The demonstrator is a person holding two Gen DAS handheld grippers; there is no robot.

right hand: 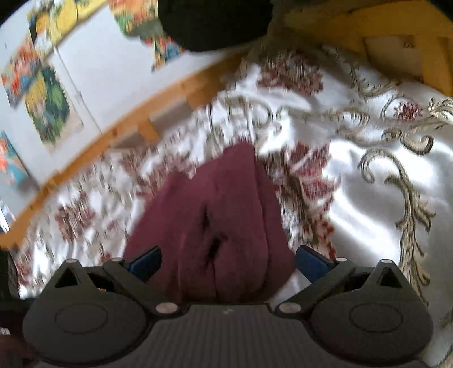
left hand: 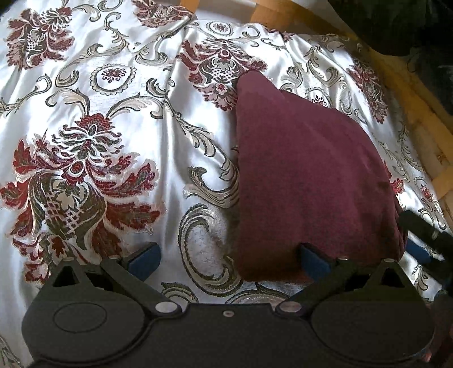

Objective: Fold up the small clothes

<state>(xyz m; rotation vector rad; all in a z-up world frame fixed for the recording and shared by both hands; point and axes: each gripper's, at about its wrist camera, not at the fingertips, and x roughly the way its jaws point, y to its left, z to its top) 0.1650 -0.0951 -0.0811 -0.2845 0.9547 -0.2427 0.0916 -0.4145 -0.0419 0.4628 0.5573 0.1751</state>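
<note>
A folded maroon cloth (left hand: 305, 175) lies on a white satin bedspread (left hand: 158, 93) with red and grey flower patterns. My left gripper (left hand: 229, 257) is open at the cloth's near left corner; its right blue fingertip (left hand: 312, 259) touches the cloth's near edge, and its left one is over bare bedspread. In the right wrist view the same maroon cloth (right hand: 215, 215) shows creased, with its near end lying between the wide-apart fingers of my open right gripper (right hand: 228, 261). The right gripper (left hand: 424, 235) also shows at the cloth's right corner in the left wrist view.
A wooden bed frame (right hand: 119, 130) runs along the far edge of the bedspread (right hand: 368, 184). Behind it is a pale wall with colourful posters (right hand: 48, 104). A dark bulky object (right hand: 215, 22) sits at the far end. The right wrist view is motion-blurred.
</note>
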